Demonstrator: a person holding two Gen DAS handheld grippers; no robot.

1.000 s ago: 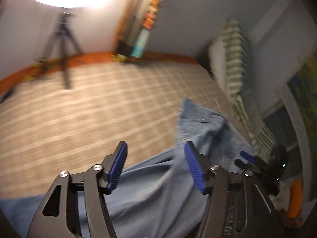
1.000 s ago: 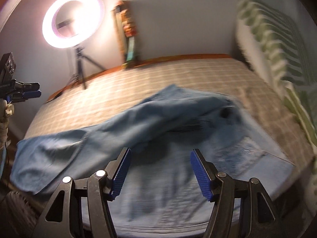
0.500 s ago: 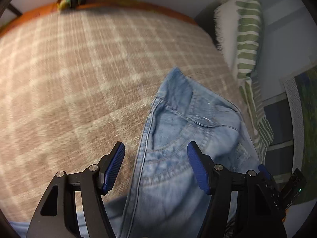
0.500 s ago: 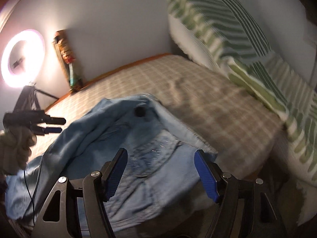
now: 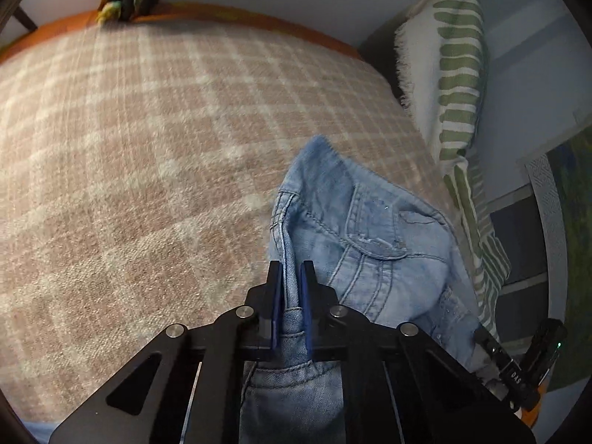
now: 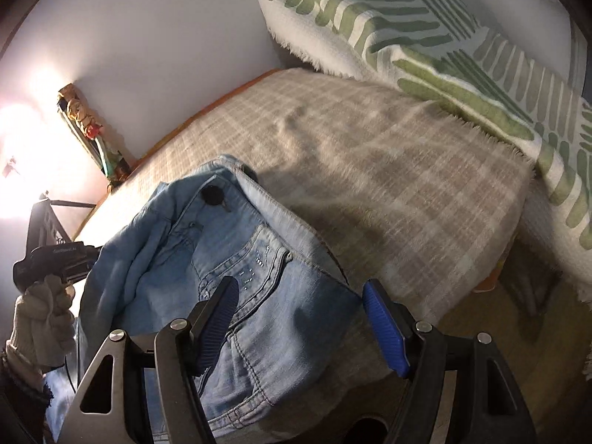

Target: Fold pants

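Note:
Light blue denim pants lie bunched at the near right of a plaid bed, waist end up. My left gripper has its jaws closing on a raised side seam of the pants, and both blue pads press the fold. In the right wrist view, the pants show their dark button and a studded pocket. My right gripper hovers open over the near hip and bed edge, and its pads touch nothing. At that view's left, a gloved hand holds the left gripper against the cloth.
Green-striped pillows are stacked at the head of the bed, also on the right as pillows. A bright ring light and a colourful object stand by the far wall. Floor shows beyond the bed corner at lower right.
The left gripper dropped onto the waist area, and its jaws went from wide apart to shut on the seam. The right gripper swung right along the pants and rolled, staying open.

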